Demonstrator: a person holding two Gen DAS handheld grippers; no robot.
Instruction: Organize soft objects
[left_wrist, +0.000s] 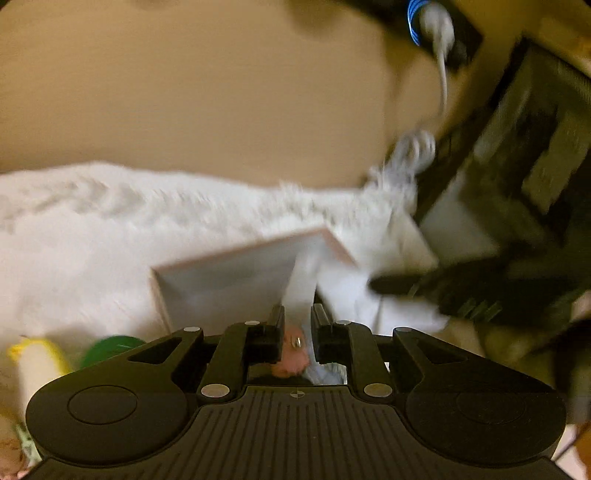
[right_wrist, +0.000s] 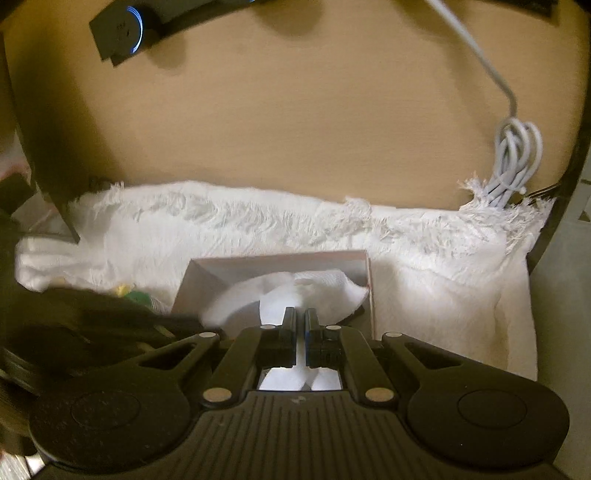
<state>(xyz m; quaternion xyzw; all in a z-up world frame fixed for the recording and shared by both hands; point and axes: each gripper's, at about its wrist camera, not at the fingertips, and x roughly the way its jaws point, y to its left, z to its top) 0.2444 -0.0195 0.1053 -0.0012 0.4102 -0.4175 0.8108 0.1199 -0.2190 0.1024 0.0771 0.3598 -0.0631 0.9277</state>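
Both grippers are tipped forward and down toward the table, angled rather than straight down. The right gripper (right_wrist: 300, 317) has its jaws pinched nearly together on a white cloth (right_wrist: 295, 295): a strip of it runs right between the fingers and more shows underneath, behind the tips. Just ahead of the tips the cloth bunches into a rounded heap inside a shallow white box (right_wrist: 207, 275), with its longer side running left-right across the box and one corner draped toward the right wall. The left gripper (left_wrist: 297, 314) is only a narrow gap wide, and a pale strip of that same white fabric sits in the gap; the view is too blurry to tell if the pads really press it. Under its tips there's something pinkish with a small shiny bit, can't make out what. To the left of the left gripper sit a yellow soft thing (left_wrist: 35, 356) and a green thing (left_wrist: 110, 347), both smeared. Past the box, a fringed white towel (right_wrist: 424, 251) spreads wide across the table, fringe along its far edge. Beyond that is bare tan tabletop (right_wrist: 277, 110), a coiled white cable (right_wrist: 515, 166) far right, and a black device with a blue ring light (right_wrist: 122, 29) far left.
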